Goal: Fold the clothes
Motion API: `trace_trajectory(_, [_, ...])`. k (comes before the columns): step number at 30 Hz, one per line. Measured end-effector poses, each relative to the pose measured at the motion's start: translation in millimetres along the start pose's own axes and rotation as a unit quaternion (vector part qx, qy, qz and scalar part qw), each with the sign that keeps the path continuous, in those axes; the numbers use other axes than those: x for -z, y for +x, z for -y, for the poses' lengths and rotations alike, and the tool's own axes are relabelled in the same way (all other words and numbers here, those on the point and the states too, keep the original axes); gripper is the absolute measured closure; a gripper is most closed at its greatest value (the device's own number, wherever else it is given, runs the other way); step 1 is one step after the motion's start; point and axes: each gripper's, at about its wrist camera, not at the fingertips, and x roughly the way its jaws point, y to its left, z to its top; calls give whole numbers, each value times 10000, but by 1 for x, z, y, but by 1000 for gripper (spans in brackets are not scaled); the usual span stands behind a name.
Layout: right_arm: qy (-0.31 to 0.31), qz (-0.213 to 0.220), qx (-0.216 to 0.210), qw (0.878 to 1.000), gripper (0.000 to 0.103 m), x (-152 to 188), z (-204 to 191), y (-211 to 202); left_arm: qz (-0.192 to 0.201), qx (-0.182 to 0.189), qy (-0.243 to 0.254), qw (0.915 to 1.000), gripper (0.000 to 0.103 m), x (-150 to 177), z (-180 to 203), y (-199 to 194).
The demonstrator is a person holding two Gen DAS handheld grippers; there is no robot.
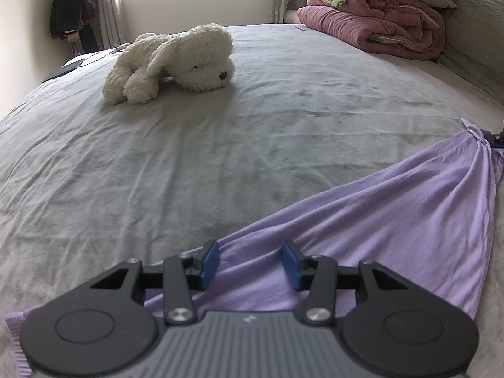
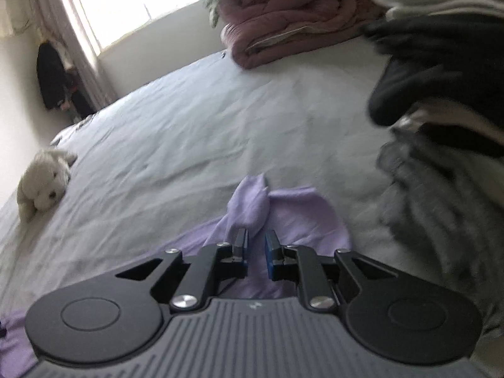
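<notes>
A lilac garment is lying on the grey bed sheet, spread across the near edge of the bed. Taking the white stuffed dog as the landmark, the garment is sitting well apart from it, on the near side of the bed and off to the toy's right.

The left gripper is hovering over the near part of the garment, far on the near side of the dog, with its blue pads standing apart and cloth lying beneath them, not pinched.

The right gripper is poised at a bunched, raised fold of the same garment. Its pads are standing slightly apart with the fold between them; whether they are pressing on the cloth cannot be told through the blur.

A folded pink quilt is resting at the far corner, to the dog's right. A pile of dark and pale clothes is lying beside the right gripper, across the bed from the dog.
</notes>
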Motion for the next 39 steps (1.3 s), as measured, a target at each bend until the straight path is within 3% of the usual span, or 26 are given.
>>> trace_trajectory(9, [-806,106,216,9965,85,6,-31,0,0,-4,0,10000,57,0,1,0])
trace_trajectory(18, [-902,117,441,9949,81,11,-36,5,3,-13,9,10000,57,1,1,1])
trace_trajectory(19, [-929,117,438,9946,81,10,-36,5,3,-14,11,10000,57,1,1,1])
trace_trajectory(21, [-974,145,447,9941,96,10,-38,3,3,-14,13,10000,57,0,1,1])
trace_trajectory(23, [-967,119,458,9942,96,9,-39,2,3,-10,9,10000,57,0,1,1])
trace_trajectory(34, [-149,243,292,9992,100,-2,-19,-17,4,-6,8,10000,57,1,1,1])
trace_trajectory(37, [259,185,241,9992,87,-2,-6,-10,3,-10,10,10000,57,1,1,1])
trace_trajectory(39, [580,157,144,9981,87,-3,5,-6,2,-10,8,10000,57,1,1,1])
